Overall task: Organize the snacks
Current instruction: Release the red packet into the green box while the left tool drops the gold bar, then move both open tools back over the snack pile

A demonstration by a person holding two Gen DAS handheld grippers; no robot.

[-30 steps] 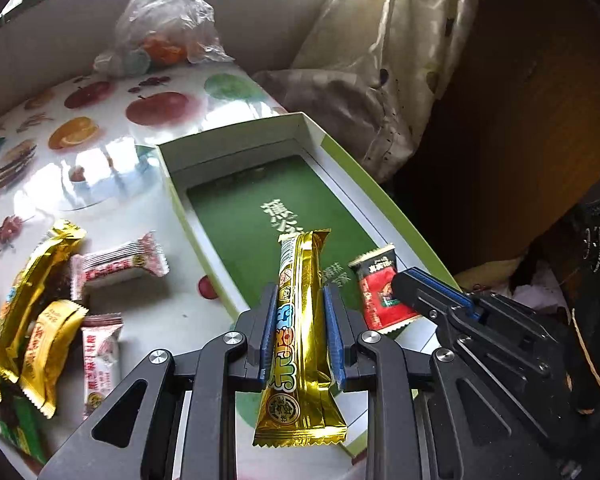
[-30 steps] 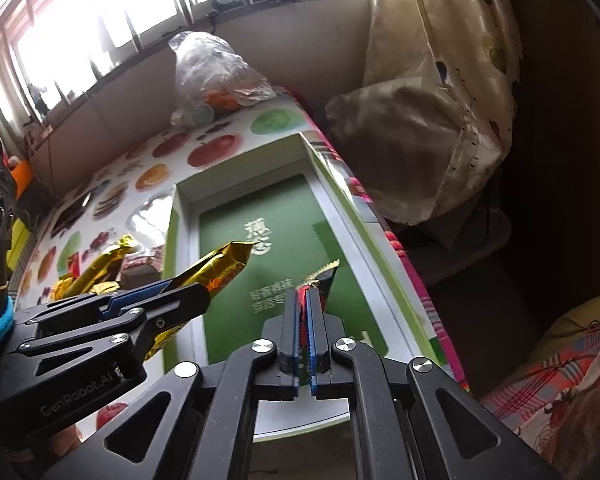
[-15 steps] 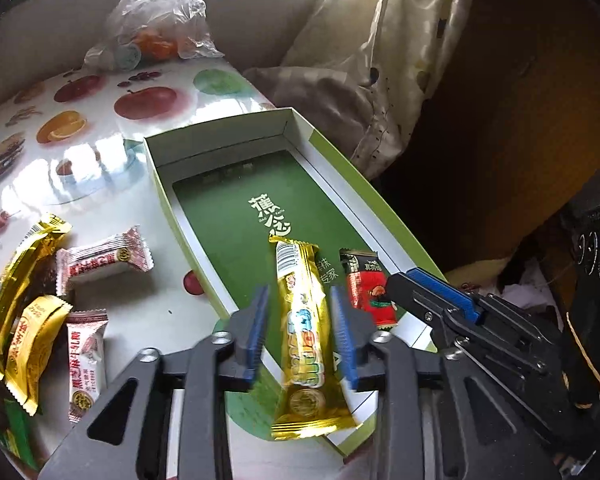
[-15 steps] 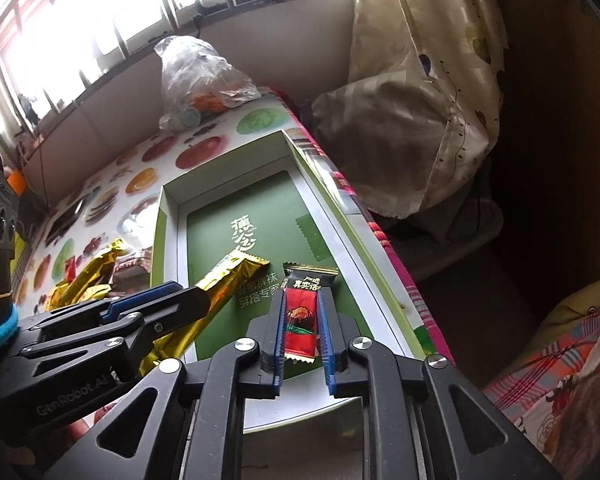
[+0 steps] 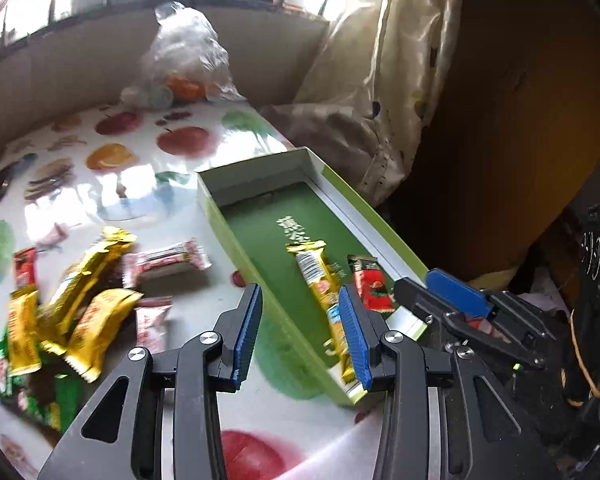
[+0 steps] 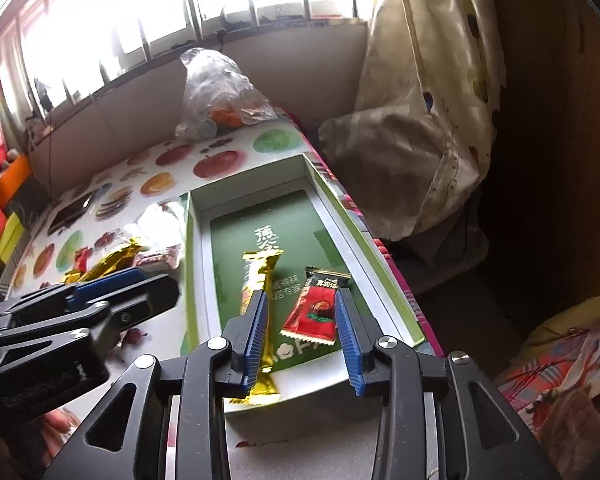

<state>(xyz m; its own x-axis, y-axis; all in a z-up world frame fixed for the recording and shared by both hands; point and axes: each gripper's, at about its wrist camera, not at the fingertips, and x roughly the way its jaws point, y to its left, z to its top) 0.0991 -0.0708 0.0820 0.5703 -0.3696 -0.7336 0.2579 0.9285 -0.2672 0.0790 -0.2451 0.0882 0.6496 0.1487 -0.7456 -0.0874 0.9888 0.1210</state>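
Observation:
A long gold snack bar (image 5: 314, 276) and a small red packet (image 5: 374, 284) lie side by side in the green box (image 5: 220, 216). My left gripper (image 5: 300, 300) hovers above the box's near left wall. Its jaws are opening with nothing between them. In the right wrist view my right gripper (image 6: 300, 300) hangs over the red packet (image 6: 314, 308). Its jaws are opening too, and the pads are clear of the wrapper. The gold bar (image 6: 256, 276) lies just behind its left finger. More gold, red, pink and green snacks (image 5: 80, 292) lie in a loose heap on the table, left of the box.
The fruit-patterned table (image 5: 140, 184) ends just right of the box. A knotted plastic bag (image 5: 184, 64) sits at the far end by the window. A cream curtain (image 5: 380, 80) hangs on the right. A dark flat object (image 6: 70, 212) lies at the table's left.
Both grippers opened and let go of their snacks. The gold bar and the red packet now lie in the box, and both grippers have pulled back and risen.

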